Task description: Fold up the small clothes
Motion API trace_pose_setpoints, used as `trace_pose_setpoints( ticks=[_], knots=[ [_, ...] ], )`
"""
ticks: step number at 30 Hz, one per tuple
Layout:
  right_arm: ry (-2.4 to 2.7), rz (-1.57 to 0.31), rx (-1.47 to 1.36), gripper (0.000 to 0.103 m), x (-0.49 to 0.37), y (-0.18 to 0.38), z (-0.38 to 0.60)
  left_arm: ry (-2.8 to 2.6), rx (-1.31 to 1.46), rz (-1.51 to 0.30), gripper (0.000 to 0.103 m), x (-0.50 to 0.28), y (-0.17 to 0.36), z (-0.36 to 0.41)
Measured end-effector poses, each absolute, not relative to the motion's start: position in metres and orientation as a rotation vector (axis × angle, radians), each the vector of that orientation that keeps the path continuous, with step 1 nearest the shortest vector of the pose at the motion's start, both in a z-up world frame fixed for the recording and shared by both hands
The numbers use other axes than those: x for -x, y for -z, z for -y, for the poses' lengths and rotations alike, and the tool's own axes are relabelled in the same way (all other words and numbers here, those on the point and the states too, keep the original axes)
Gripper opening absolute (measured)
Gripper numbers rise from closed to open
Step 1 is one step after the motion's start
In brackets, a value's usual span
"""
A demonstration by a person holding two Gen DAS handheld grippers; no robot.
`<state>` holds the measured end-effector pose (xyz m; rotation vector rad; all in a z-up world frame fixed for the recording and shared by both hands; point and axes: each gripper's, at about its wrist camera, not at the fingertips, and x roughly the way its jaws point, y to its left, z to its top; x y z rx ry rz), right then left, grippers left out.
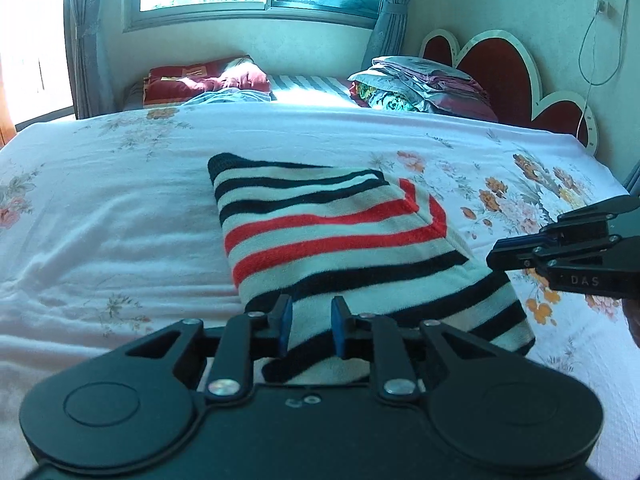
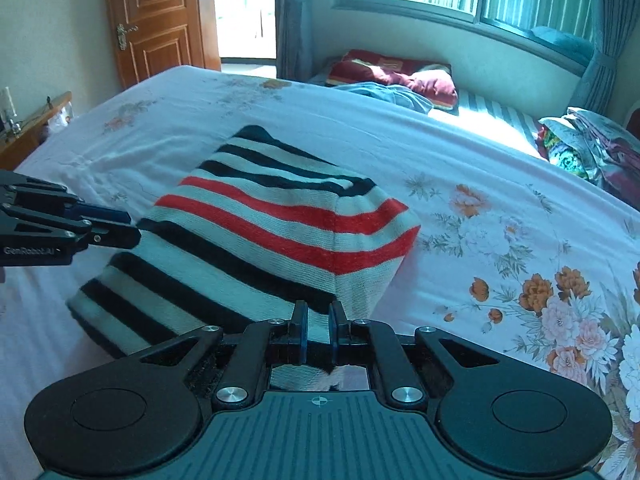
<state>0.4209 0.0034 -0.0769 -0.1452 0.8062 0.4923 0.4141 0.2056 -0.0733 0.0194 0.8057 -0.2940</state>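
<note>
A knitted sweater [image 1: 320,232] with white, black and red stripes lies folded on the floral bed sheet [image 1: 100,220], its near edge lifted off the bed. My left gripper [image 1: 312,320] is shut on the near left part of that edge, with the thick knit filling the gap between its blue pads. In the right wrist view the sweater [image 2: 260,232] rises toward my right gripper [image 2: 319,320], which is shut on its near right edge. Each view shows the other hand's tool at the cloth's side: the right gripper [image 1: 494,260] and the left gripper [image 2: 134,234].
A dark red pillow [image 1: 200,80] and a stack of folded bedding [image 1: 420,84] lie at the far side of the bed, by a heart-shaped headboard [image 1: 500,68]. A wooden door [image 2: 156,20] and a low wooden stand [image 2: 32,128] are at the far left.
</note>
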Motion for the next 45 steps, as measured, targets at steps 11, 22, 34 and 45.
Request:
trace_pose_setpoints(
  ticks=[11,22,34,45],
  knots=[
    [-0.501,-0.900,0.283,0.008,-0.392,0.122,-0.009,0.250,-0.020,-0.893,0.019,-0.387,0.104,-0.200],
    [-0.448,-0.894,0.165,0.008,-0.391,0.130,0.010,0.155,-0.051,-0.876,0.020,-0.381,0.111,-0.185],
    [-0.435,-0.847,-0.045,0.010,-0.341,0.088,0.054,0.057,0.014,-0.788,0.093,-0.325,0.083,-0.162],
    [-0.280,-0.764,-0.117,0.103,-0.293,0.083,0.091,-0.001,-0.011,-0.673,0.103,-0.270,0.050,-0.129]
  ],
)
